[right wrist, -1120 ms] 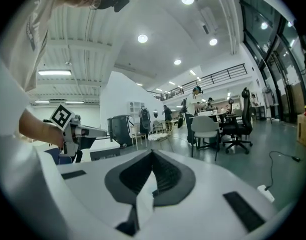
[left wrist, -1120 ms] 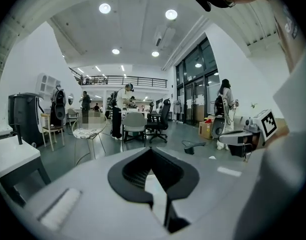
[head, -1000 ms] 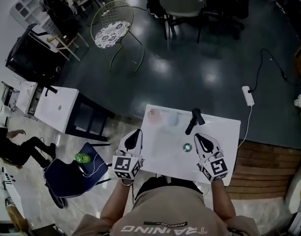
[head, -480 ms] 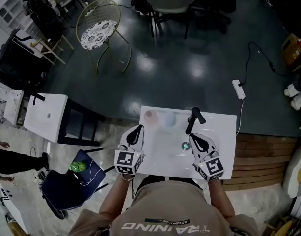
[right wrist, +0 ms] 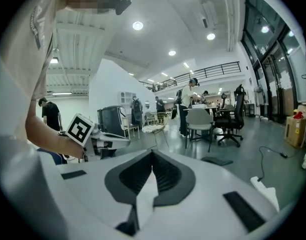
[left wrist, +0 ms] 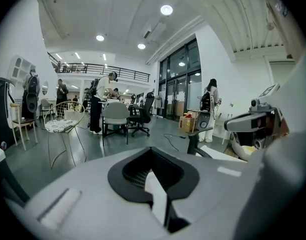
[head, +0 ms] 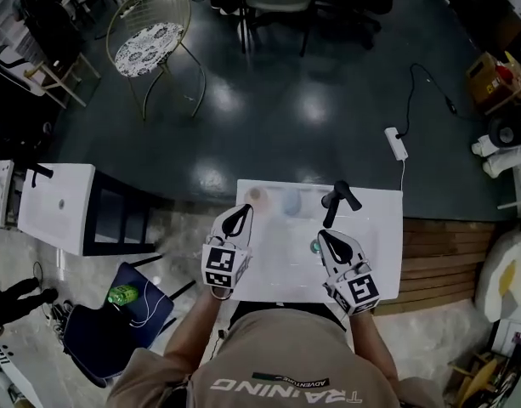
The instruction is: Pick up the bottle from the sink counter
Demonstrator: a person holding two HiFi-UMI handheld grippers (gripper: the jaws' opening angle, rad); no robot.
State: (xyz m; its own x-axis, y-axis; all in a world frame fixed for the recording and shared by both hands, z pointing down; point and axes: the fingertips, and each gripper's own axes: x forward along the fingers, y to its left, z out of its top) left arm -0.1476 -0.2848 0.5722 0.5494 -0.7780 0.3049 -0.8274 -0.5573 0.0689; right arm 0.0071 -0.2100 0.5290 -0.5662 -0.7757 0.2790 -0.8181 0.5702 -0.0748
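Overhead shot, L to R: green thing (head: 122,295) on a blue chair (head: 107,325) at 8 o'clock, small white table (head: 60,206) at 9, wire chair (head: 150,36) up at 11. Centre frame is the white sink counter (head: 379,228). Left gripper (head: 241,214) hovers over the counter's left edge, pointing to 12. Its fingers are pinched tight together w/ nothing btwn them. Just ahead, at the counter's back edge, sit two pale shapes seen from above: a pinkish round thing (head: 257,196), then a bluish round thing (head: 291,201) at its 3 o'clock. The task's pick is one of this pair, can't tell which from up here. Neither is touched. Drain (head: 315,246) sits mid-basin, black tap (head: 339,201) at its 1 o'clock. Right gripper (head: 326,236) is over the basin, tip just beside the drain, pointing to 11. Its fingers are also pressed flat together, empty. Power strip (head: 395,143) w/ cable lies on the dark floor (head: 285,117) at 1 o'clock.
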